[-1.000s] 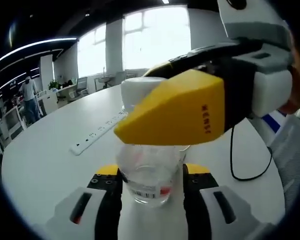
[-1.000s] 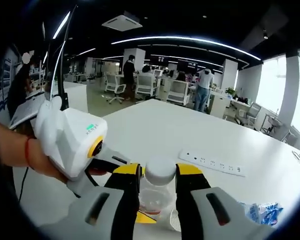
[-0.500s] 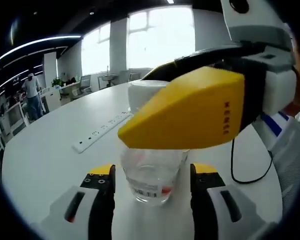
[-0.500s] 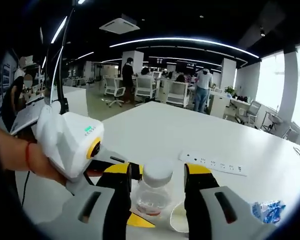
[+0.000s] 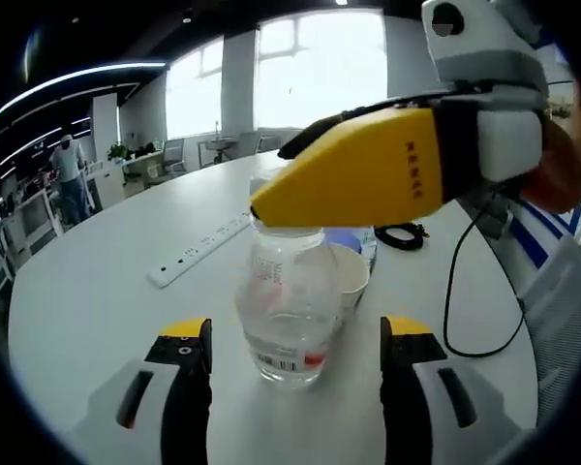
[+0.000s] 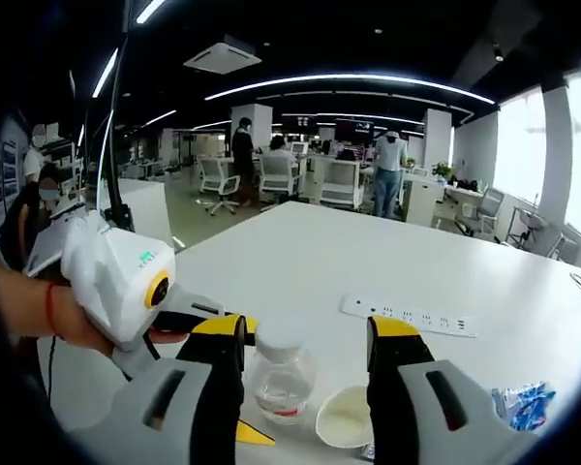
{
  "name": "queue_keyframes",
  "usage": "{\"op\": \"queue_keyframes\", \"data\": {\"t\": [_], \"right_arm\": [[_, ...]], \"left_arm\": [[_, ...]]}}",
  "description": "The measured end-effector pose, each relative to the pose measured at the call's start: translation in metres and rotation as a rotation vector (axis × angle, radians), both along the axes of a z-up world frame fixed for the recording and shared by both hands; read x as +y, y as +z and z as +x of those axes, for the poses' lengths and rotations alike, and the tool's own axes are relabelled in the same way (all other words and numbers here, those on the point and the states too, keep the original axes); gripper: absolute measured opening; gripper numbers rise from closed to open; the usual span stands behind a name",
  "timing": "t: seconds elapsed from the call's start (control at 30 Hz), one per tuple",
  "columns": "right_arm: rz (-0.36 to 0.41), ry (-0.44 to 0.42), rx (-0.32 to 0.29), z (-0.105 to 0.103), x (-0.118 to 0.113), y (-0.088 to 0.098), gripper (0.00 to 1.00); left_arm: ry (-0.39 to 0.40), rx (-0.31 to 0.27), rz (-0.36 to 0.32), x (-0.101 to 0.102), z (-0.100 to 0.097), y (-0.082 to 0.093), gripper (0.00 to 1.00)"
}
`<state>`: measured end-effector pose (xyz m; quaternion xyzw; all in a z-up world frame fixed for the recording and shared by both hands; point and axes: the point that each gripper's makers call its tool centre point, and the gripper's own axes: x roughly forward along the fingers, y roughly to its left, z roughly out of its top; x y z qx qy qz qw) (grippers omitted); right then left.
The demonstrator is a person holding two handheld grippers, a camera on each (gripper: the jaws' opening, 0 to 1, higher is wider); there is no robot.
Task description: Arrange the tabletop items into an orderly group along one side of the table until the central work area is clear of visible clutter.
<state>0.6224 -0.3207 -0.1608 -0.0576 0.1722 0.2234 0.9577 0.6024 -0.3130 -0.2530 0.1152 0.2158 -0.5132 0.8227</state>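
Note:
A clear plastic bottle [image 5: 286, 310] with a white cap stands upright on the white table [image 5: 87, 300]. My left gripper [image 5: 295, 331] is open, its yellow-tipped jaws wide on either side of the bottle's base and not touching it. In the right gripper view the same bottle [image 6: 276, 376] stands between the spread jaws of my open right gripper [image 6: 305, 334]. In the left gripper view, one yellow jaw of the right gripper hangs just over the bottle's cap. A small white cup [image 6: 344, 417] sits right beside the bottle.
A white power strip [image 6: 412, 317] lies further out on the table. A blue packet [image 6: 518, 402] lies at the right, and a black cable [image 5: 465, 310] loops near the table's edge. A hand [image 6: 29, 310] holds the left gripper. Office chairs and people stand beyond the table.
Both grippers have opened. The left jaws let go of the bottle's body and the right jaws let go of its cap. Both have drawn back a little.

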Motion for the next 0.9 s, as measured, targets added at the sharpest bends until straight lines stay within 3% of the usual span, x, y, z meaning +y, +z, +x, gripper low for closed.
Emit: {"op": "queue_keyframes", "data": {"t": [0.4,0.9], "right_arm": [[0.024,0.011,0.004,-0.004,-0.029,0.013,0.63],[0.033,0.072,0.01,-0.023,-0.066,0.023,0.64]], "left_arm": [[0.04,0.002,0.025,0.009,-0.013,0.014,0.79],[0.11,0.001,0.034,0.017,-0.035,0.041,0.82]]}}
